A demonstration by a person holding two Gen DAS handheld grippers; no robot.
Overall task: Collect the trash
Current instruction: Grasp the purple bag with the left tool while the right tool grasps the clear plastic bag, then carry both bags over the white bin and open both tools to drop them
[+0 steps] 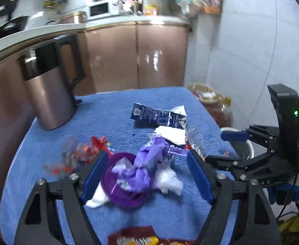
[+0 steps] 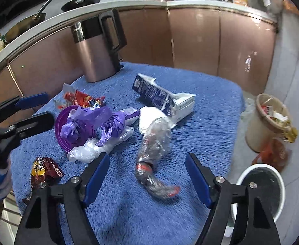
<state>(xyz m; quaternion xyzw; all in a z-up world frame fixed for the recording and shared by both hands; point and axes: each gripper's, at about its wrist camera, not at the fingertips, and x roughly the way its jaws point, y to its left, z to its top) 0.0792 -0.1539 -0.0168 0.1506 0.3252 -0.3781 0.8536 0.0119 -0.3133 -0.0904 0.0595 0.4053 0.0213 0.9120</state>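
Left wrist view: the left claw [image 1: 147,176] hangs released over a purple bowl [image 1: 125,192] stuffed with purple plastic [image 1: 147,159] on the blue tabletop [image 1: 108,118].

Right wrist view: the right claw [image 2: 147,179] is released, a crushed clear bottle [image 2: 153,149] lying between its fingers; a white bin [image 2: 259,189] stands beside the tabletop.

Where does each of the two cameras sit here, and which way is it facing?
Left wrist: on the left gripper, angled down at the purple bowl of crumpled bags; the right gripper shows at right.
Right wrist: on the right gripper, angled down at the crushed plastic bottle; the left gripper and a gloved hand show at left.
Shared: blue cloth, kettle, blue carton, cabinets.
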